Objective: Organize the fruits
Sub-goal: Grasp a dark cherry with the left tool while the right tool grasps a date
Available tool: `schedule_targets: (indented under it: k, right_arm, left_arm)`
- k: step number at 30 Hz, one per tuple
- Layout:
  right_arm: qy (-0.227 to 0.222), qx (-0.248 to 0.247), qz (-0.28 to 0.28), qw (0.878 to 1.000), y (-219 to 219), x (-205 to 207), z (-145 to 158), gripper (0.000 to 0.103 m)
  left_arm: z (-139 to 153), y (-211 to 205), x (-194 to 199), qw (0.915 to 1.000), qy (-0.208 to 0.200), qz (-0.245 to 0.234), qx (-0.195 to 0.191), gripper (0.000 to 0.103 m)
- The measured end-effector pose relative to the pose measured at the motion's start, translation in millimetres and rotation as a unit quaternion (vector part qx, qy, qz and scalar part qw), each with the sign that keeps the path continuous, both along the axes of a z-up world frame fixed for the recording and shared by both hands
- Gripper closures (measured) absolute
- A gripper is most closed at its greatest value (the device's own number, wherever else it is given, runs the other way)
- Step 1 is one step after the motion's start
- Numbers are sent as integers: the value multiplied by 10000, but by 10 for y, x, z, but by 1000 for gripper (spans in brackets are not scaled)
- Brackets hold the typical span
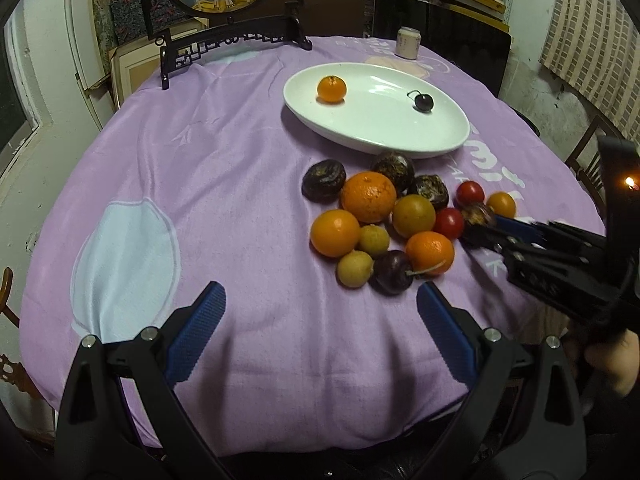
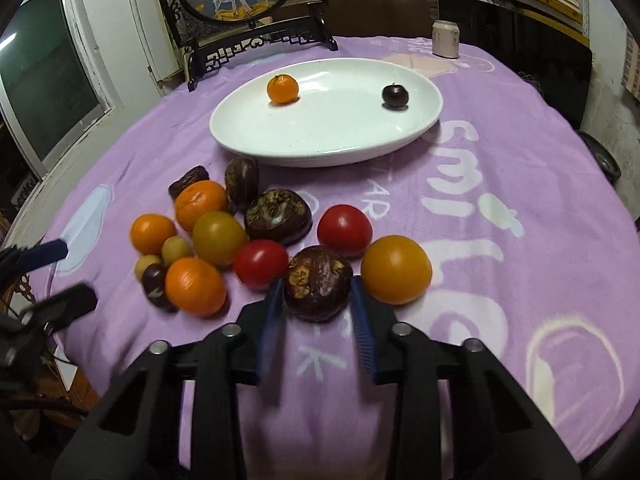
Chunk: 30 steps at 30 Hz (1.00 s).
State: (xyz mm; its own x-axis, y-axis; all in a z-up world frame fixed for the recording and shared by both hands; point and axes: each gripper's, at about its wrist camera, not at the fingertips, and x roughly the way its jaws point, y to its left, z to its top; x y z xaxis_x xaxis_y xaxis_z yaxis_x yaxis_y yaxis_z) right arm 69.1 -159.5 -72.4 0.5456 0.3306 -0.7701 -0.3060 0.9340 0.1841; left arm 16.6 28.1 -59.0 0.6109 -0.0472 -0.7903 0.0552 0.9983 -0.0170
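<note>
Now the right tool (image 2: 318,300) has its blue pads closed against a dark, wrinkled, brown-patched fruit (image 2: 319,284) at the pile's near edge on the purple-covered worktop (image 2: 500,160), between a red tomato (image 2: 260,264) at nine o'clock and an orange fruit (image 2: 396,269) at three. Next, I judge, comes a clean lift and carry to the white dish (image 2: 320,148) at twelve o'clock. Meanwhile the left tool (image 1: 320,312) hangs wide open, holding nothing.

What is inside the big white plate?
Inside the white plate sit one small orange fruit and one dark cherry, far apart. Nothing hides the rest; it looks bare.
</note>
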Motion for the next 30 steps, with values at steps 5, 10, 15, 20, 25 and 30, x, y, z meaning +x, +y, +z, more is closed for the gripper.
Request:
schedule_targets:
  k: [5,10,15,20,25,30]
  right_arm:
    - [81,220,-18,9997,-103,-85,34,71]
    - [-7,266,-17,9996,-252,-307,132,73]
    - [-11,392,-162,9991,-426,-382,119,73]
    - [142,521,-124,9985,-499,-375,26,73]
    - [152,599,-68,9981,-513,-377,17,73]
    - [207,616,-57,9979,-509,-385,-8,73]
  left_arm:
    - [-35,-60,-7,9998,115,-130,-122,5]
    - [-98,-190,13,9992,243,-284,-125,10]
    - [-184,-407,85,9974,386,-579,-212,18]
    - [-384,-479,247,9961,708,-470,-222,49]
    - [-392,-498,304,9961,614,-487,-396,48]
    - [-392,-522,344,9954,599,-640,-393,48]
